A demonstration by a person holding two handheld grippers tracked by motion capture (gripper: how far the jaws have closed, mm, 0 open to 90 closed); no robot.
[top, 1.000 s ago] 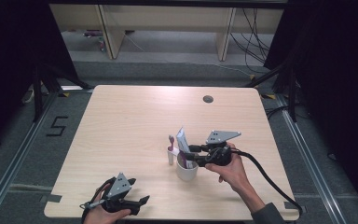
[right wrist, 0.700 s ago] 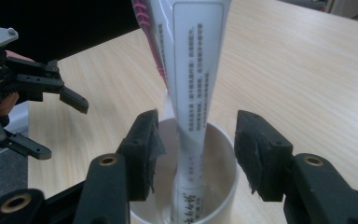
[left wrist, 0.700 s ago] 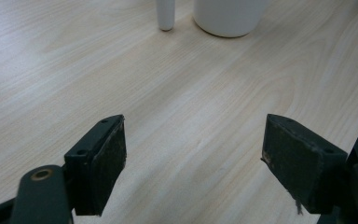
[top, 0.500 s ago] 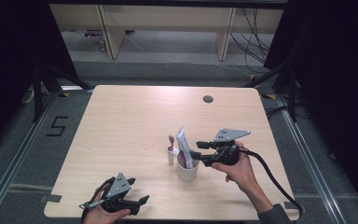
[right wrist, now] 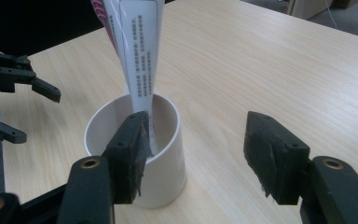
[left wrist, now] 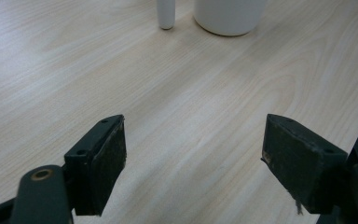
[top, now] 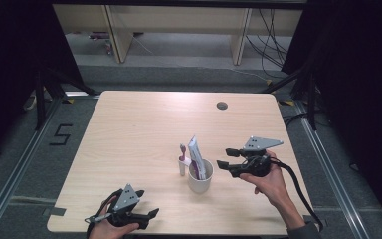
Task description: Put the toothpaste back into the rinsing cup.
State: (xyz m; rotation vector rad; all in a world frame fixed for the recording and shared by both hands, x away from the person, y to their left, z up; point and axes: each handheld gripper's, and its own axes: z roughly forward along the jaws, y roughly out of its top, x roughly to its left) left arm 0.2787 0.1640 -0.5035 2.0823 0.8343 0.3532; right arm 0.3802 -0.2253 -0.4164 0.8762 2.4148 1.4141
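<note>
A white cup (top: 200, 177) stands on the wooden table (top: 144, 129) with a white toothpaste tube (top: 196, 157) upright inside it. A pink-headed toothbrush (top: 182, 162) stands just left of the cup. My right gripper (top: 223, 157) hovers just right of the cup, pointing at it; its jaws have just been opening and nothing is between them. In the right gripper view the cup (right wrist: 163, 154) and tube (right wrist: 137, 56) sit behind the left jaw of that gripper (right wrist: 200, 158). My left gripper (top: 148, 202) rests open at the table's front edge, facing the cup (left wrist: 228, 16) and the toothbrush base (left wrist: 166, 14).
A dark round grommet hole (top: 222, 105) marks the table's far right. A black cable (top: 298, 194) trails from the right gripper over the front right corner. Wooden shelving legs (top: 114, 35) stand on the floor beyond the table.
My right gripper has drawn back to the right, away from the cup and tube, with its jaws spreading apart. The tube stays in the cup. The left hand has not moved.
</note>
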